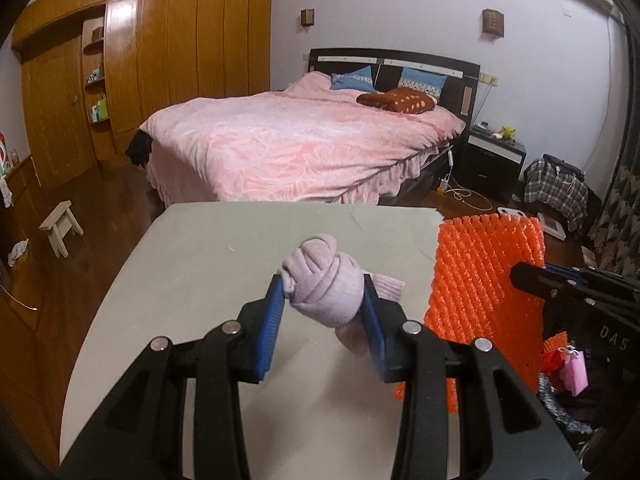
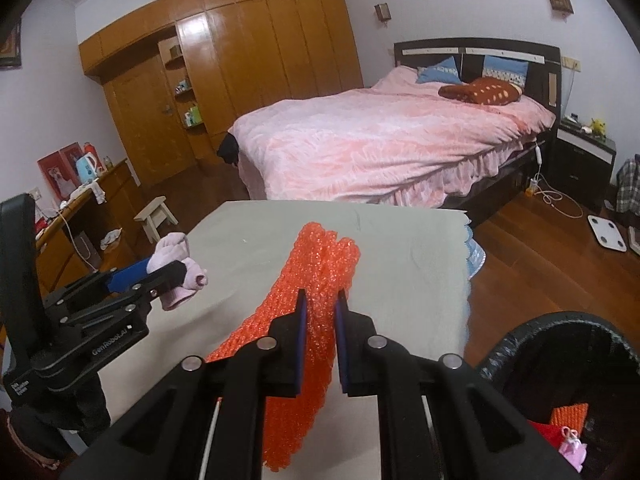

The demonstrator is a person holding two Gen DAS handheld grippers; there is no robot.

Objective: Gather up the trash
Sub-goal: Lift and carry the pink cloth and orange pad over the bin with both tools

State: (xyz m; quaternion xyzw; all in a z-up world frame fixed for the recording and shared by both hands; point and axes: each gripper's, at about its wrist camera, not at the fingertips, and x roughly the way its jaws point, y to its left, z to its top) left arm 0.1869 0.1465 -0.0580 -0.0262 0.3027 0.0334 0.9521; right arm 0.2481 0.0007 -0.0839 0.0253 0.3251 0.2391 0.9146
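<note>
My left gripper [image 1: 325,286] is shut on a knotted pale pink sock [image 1: 326,286] and holds it above the grey table [image 1: 180,264]. It also shows in the right wrist view [image 2: 176,272], at the left with the sock [image 2: 176,250]. My right gripper [image 2: 321,300] is shut on an orange foam net sheet [image 2: 316,276], which hangs above the table [image 2: 408,264]. In the left wrist view the orange sheet [image 1: 484,280] hangs at the table's right edge, with the right gripper's finger [image 1: 532,278] on it.
A bin lined with a black bag [image 2: 516,344] stands at the lower right, holding orange, red and pink scraps [image 2: 568,428]. A pink bed [image 1: 304,144] lies beyond the table. A small stool [image 1: 60,226] stands on the wooden floor at the left.
</note>
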